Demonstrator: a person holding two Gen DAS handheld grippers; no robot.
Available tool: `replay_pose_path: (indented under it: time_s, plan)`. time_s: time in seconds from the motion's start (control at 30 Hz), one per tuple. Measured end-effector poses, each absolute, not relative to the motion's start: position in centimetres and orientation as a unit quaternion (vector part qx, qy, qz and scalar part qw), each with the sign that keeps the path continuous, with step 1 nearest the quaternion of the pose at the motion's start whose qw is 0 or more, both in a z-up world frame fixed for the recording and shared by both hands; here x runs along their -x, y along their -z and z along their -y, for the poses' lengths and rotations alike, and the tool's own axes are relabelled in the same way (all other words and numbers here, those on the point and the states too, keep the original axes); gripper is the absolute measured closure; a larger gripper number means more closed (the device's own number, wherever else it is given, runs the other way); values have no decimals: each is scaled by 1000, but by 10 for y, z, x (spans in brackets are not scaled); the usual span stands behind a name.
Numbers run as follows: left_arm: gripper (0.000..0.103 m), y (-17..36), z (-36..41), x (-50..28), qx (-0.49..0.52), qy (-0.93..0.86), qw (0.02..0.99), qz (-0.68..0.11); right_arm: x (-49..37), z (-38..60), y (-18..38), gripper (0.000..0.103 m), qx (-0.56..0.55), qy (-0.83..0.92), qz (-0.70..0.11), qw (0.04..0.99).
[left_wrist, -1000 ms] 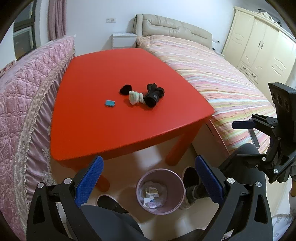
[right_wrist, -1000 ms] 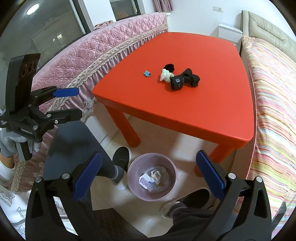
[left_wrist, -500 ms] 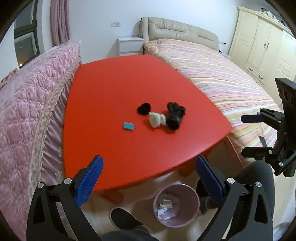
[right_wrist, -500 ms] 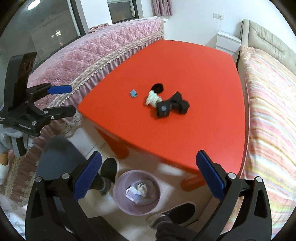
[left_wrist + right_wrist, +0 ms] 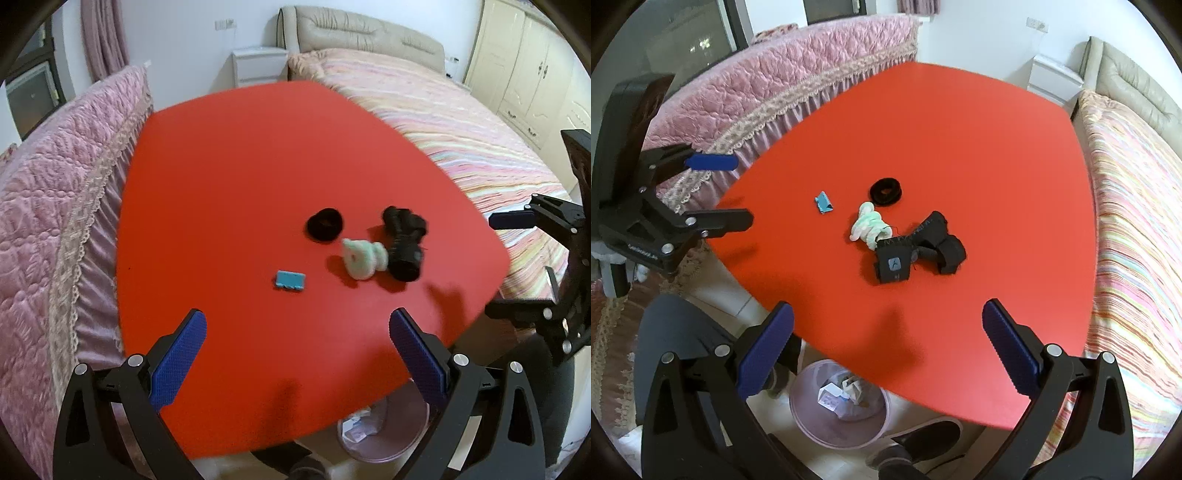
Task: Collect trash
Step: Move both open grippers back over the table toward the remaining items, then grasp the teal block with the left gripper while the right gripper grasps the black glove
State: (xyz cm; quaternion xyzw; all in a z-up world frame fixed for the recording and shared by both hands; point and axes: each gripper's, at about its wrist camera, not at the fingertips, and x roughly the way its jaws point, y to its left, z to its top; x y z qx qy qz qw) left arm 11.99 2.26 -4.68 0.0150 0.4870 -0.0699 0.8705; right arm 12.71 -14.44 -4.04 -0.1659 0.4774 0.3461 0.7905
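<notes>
On the red table (image 5: 229, 177) (image 5: 960, 140) lie a small blue packet (image 5: 290, 280) (image 5: 823, 202), a crumpled white-green wad (image 5: 364, 257) (image 5: 868, 226), a black ring (image 5: 325, 223) (image 5: 885, 191) and black sock-like pieces (image 5: 404, 240) (image 5: 918, 248). My left gripper (image 5: 295, 336) is open and empty above the table's near edge, short of the packet. My right gripper (image 5: 888, 336) is open and empty above the near edge, short of the black pieces. A pink trash bin (image 5: 384, 428) (image 5: 838, 406) with paper scraps stands on the floor, partly under the table.
A pink quilted bed (image 5: 48, 192) runs along the table's left side and a striped bed (image 5: 443, 122) along its right. A white nightstand (image 5: 258, 66) and cream wardrobe (image 5: 532, 74) stand at the back. The person's shoes (image 5: 919, 443) are beside the bin.
Both grippers have risen and moved forward over the table's near edge. The items on the table look closer and the bin has slid mostly below the table edge. Both stay open.
</notes>
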Motion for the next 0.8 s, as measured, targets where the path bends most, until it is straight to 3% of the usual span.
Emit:
replay_pose_path:
  time_s: [0.3, 0.37, 0.5, 0.6, 0.63, 0.7, 0.8]
  plan:
    - [8, 78, -27, -158, -28, 78, 852, -517, -153, 118, 68, 4, 178, -341, -496, 778]
    - [8, 86, -29, -164, -31, 76, 847, -525, -156, 114, 72, 12, 181, -341, -499, 776]
    - [8, 99, -31, -174, -38, 73, 843, -532, -160, 110, 81, 16, 180, -343, -503, 772]
    - [9, 105, -33, -179, -40, 76, 845, -528, -165, 109, 88, 25, 179, -340, -507, 772]
    - [10, 106, -32, -180, -42, 78, 846, -526, -166, 109, 89, 29, 179, -339, -507, 772]
    - [27, 110, -31, -182, -47, 83, 846, -525, -168, 108, 93, 37, 180, -338, -507, 773]
    - [35, 114, -29, -182, -50, 85, 848, -521, -171, 108, 97, 49, 181, -337, -507, 772]
